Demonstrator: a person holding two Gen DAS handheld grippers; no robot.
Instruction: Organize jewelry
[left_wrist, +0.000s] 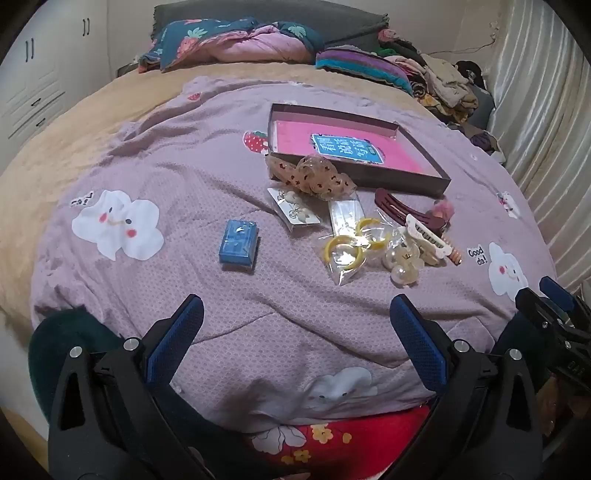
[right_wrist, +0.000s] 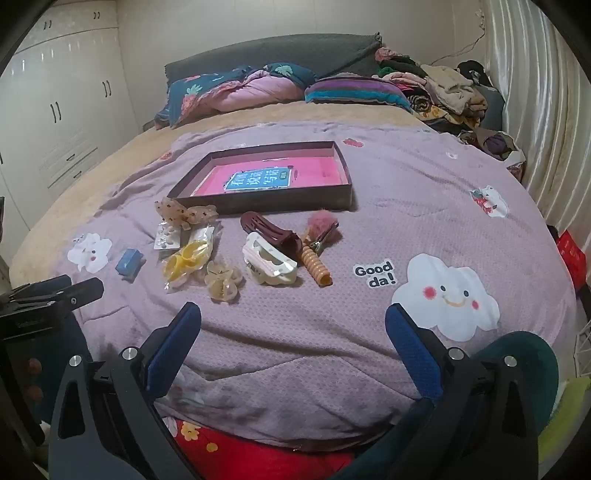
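Observation:
A shallow brown tray (left_wrist: 406, 181) (right_wrist: 266, 205) with a pink floor lies on the purple quilt. In front of it lie loose pieces: a blue box (left_wrist: 238, 242) (right_wrist: 128, 261), a dotted bow (left_wrist: 314, 177) (right_wrist: 184, 213), carded earrings (left_wrist: 293, 208), bagged yellow hoops (left_wrist: 351, 245) (right_wrist: 188, 258), pearl earrings (left_wrist: 402, 264), a white claw clip (left_wrist: 428, 236) (right_wrist: 269, 264), a maroon clip (left_wrist: 402, 210) (right_wrist: 269, 229), an orange spiral clip (right_wrist: 316, 266) and a pink fluffy clip (right_wrist: 323, 225). My left gripper (left_wrist: 295, 314) and right gripper (right_wrist: 293, 321) are open and empty near the bed's front edge.
The purple quilt (left_wrist: 184, 166) covers a tan bed. Pillows and a folded duvet (right_wrist: 251, 88) lie at the head, a clothes pile (right_wrist: 443, 92) at the back right. Curtains run along the right, white wardrobes (right_wrist: 66, 110) on the left.

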